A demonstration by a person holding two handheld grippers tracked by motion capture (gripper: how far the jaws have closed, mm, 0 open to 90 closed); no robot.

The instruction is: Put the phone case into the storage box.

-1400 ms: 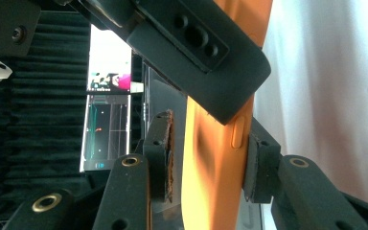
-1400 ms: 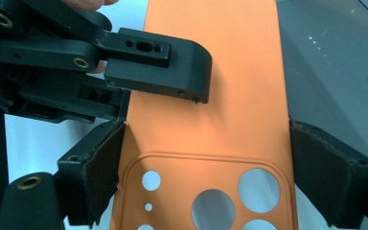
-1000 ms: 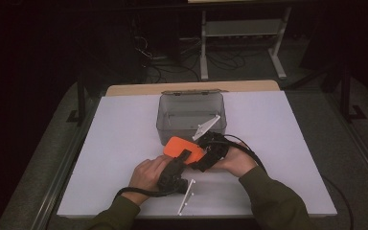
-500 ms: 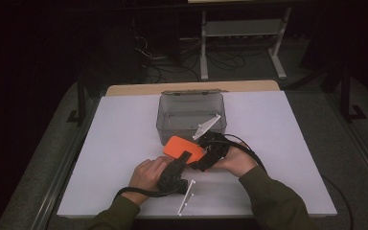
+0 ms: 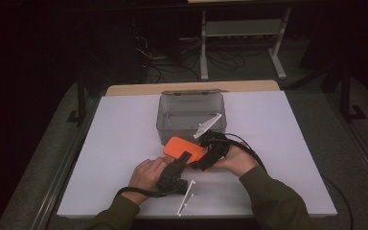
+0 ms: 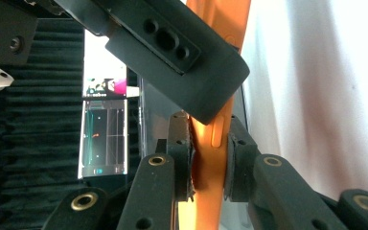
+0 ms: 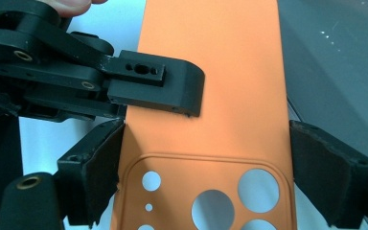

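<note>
Both grippers clamp the orange phone case [image 5: 184,148]: left gripper [image 6: 210,165] has just closed across its thickness, right gripper [image 7: 206,177] across its width. Placing it remains.

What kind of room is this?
Probably a lab or workshop for recording handling tasks, not a home. A white-covered work table stands in a dark room, cables trail on the floor by a metal stand, and a lit computer screen glows against dark ridged foam wall panels.

A lab: foam-padded walls [image 6: 33,124], cabled rig floor [image 5: 172,52]
</note>
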